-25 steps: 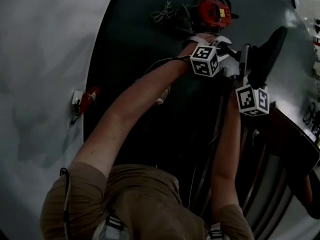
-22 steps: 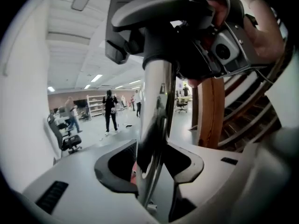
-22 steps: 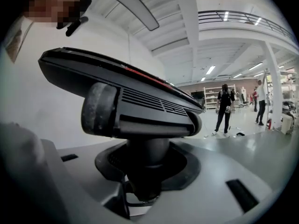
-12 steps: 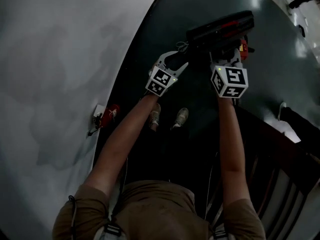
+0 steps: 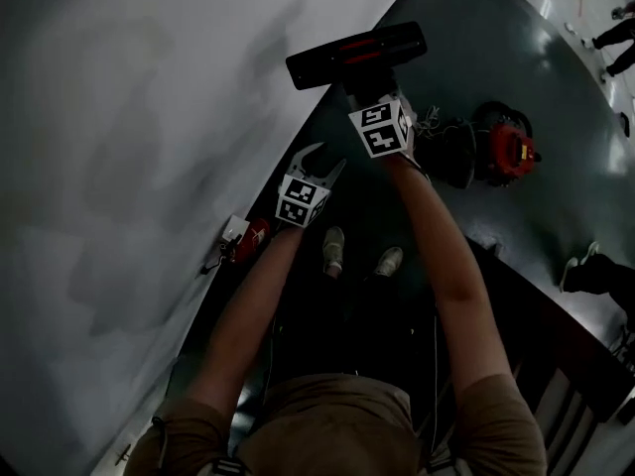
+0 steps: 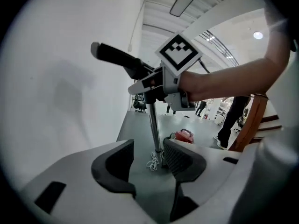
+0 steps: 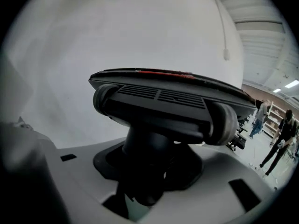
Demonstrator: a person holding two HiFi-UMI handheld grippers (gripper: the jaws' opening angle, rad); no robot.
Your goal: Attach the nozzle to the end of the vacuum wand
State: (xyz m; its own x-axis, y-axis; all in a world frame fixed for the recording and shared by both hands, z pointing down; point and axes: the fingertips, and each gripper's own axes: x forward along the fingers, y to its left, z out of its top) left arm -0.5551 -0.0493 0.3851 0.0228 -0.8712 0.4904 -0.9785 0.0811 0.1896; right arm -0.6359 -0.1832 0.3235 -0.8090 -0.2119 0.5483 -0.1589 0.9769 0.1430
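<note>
1. The right gripper (image 5: 365, 89) is clamped on the neck of the floor nozzle (image 5: 357, 53). The right gripper view shows the neck standing between the pads. Its jaws have just been easing open a little, but the pads look to be on the neck all the same. Holding it by the neck leaves the wide head free and, I judge, lets the socket be steered.
2. In the left gripper view a metal wand (image 6: 153, 125) runs straight down from that nozzle to the floor (image 5: 536, 58). The nozzle seems to sit on the wand's end, though I cannot tell whether it is locked on.
3. The left gripper (image 5: 319, 162) has just opened. Its jaws stand apart with nothing between them, beside and below the right one, and it looks ready to steady the wand.
4. There is no raised surface here, as the work is done standing over a dark, glossy floor.
5. A red canister vacuum (image 5: 508, 147) sits to the right with a coiled cord (image 6: 153, 161) near the wand's foot.
6. A plain white wall (image 5: 129, 117) curves along the left, with a wall socket (image 5: 235, 230) low on it.
7. People (image 7: 285, 134) stand far off in the open hall.
</note>
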